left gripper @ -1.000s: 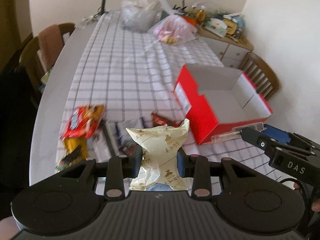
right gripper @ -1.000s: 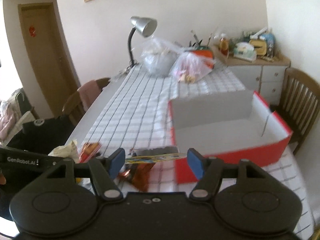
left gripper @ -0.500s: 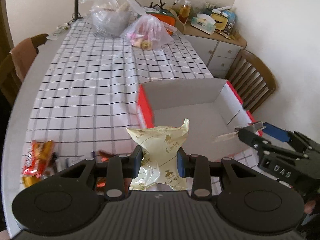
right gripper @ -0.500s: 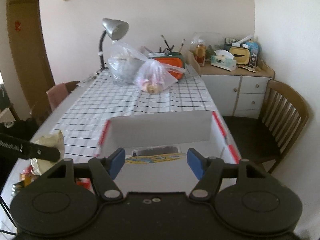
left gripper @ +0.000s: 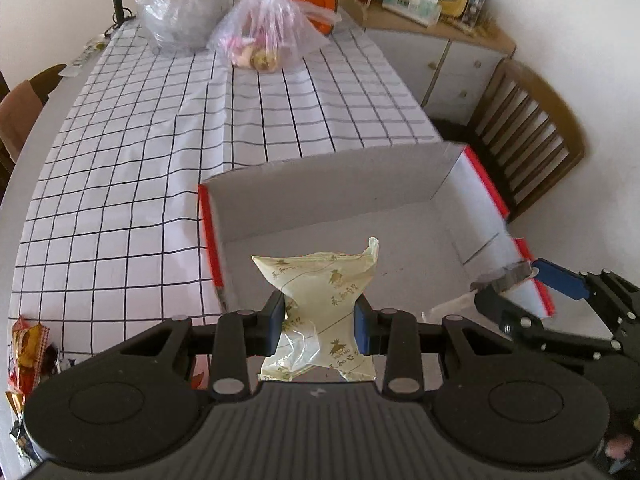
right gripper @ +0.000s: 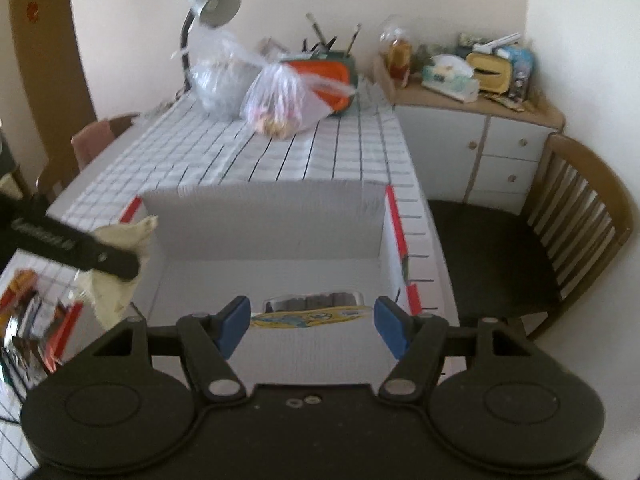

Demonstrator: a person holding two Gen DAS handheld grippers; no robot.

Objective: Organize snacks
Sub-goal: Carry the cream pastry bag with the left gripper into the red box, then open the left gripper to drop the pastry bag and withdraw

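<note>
We hold a pale yellow crinkled snack packet [left gripper: 320, 304] clamped in our left gripper [left gripper: 319, 318] above the red-edged open cardboard box [left gripper: 332, 196]; our right gripper [right gripper: 312, 322] pinches a flat yellow-printed snack pack [right gripper: 312, 312] over the same box.

Soft, even daylight; no hard shadows, no glare. Strong fisheye bending at the edges, dark vignette in the corners. Left view fairly sharp on the tablecloth [left gripper: 120, 160]. Right view motion-blurred across the box [right gripper: 260, 220], bags [right gripper: 280, 100] and left-edge snacks [right gripper: 28, 320].
</note>
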